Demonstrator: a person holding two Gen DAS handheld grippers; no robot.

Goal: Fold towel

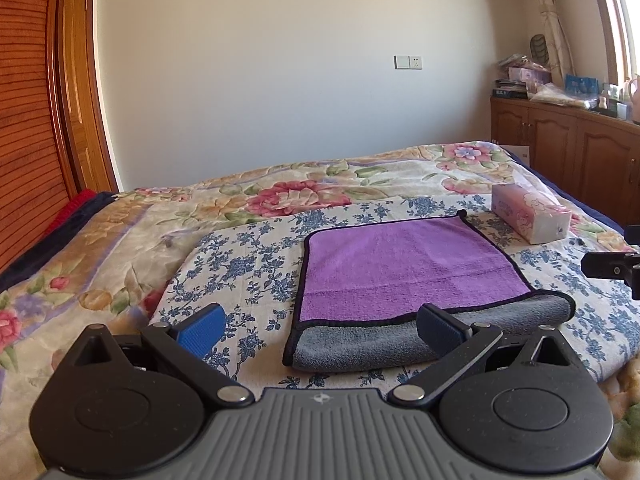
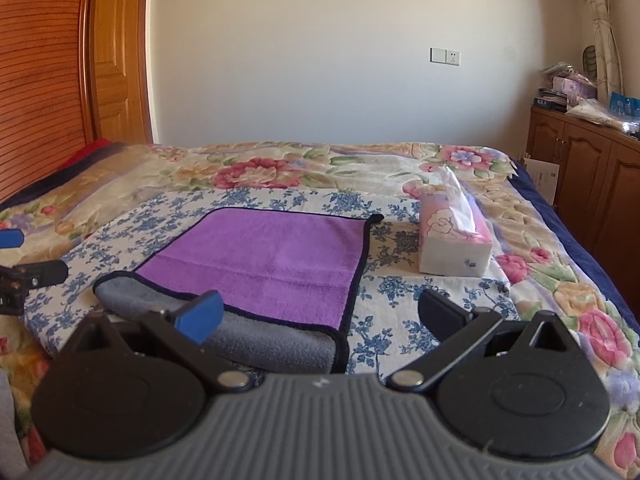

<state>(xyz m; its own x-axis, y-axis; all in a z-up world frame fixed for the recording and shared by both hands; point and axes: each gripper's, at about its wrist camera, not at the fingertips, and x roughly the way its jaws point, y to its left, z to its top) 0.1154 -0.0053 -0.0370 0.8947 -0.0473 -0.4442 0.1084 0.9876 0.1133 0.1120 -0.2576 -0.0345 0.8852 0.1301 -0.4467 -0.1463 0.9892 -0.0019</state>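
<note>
A purple towel (image 1: 404,264) with a grey underside and black trim lies on the bed, its near edge rolled over so the grey shows. It also shows in the right wrist view (image 2: 264,264). My left gripper (image 1: 320,326) is open and empty, just short of the towel's near left corner. My right gripper (image 2: 320,318) is open and empty, just short of the near right corner. Part of the right gripper shows at the right edge of the left wrist view (image 1: 616,266), and part of the left gripper at the left edge of the right wrist view (image 2: 28,276).
A tissue box (image 2: 454,246) stands to the right of the towel, also in the left wrist view (image 1: 530,212). A blue-flowered cloth (image 1: 248,268) lies under the towel on the floral bedspread (image 1: 120,232). Wooden cabinets (image 1: 568,140) stand right, a wooden door (image 2: 116,52) left.
</note>
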